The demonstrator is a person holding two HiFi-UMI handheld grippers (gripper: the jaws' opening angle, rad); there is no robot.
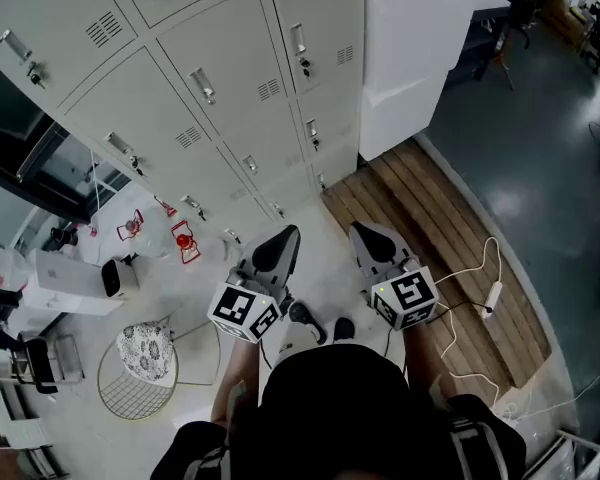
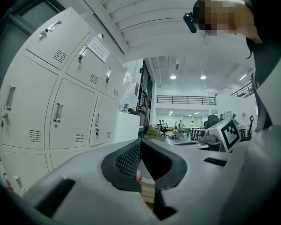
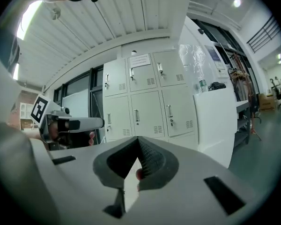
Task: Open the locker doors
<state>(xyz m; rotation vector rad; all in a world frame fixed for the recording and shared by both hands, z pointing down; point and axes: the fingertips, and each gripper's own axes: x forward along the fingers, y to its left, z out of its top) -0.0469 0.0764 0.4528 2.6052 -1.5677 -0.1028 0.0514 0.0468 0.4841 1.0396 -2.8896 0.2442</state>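
A bank of pale grey lockers (image 1: 230, 118) fills the upper left of the head view, every door closed, each with a small metal handle (image 1: 202, 86). My left gripper (image 1: 283, 240) and right gripper (image 1: 365, 234) hang side by side in front of the lockers, short of the doors and touching nothing. Both are shut with nothing between the jaws. In the left gripper view the jaw tips of my left gripper (image 2: 140, 143) meet, with the lockers (image 2: 61, 107) off to the left. My right gripper (image 3: 137, 140) faces the lockers (image 3: 147, 104) straight ahead.
A tall white cabinet (image 1: 410, 58) stands right of the lockers. A wooden slatted platform (image 1: 450, 238) carries a white power strip and cable (image 1: 492, 296). At the lower left are a wire basket (image 1: 140, 373), white bags (image 1: 140, 223) and boxes. A dark window frame sits left of the lockers.
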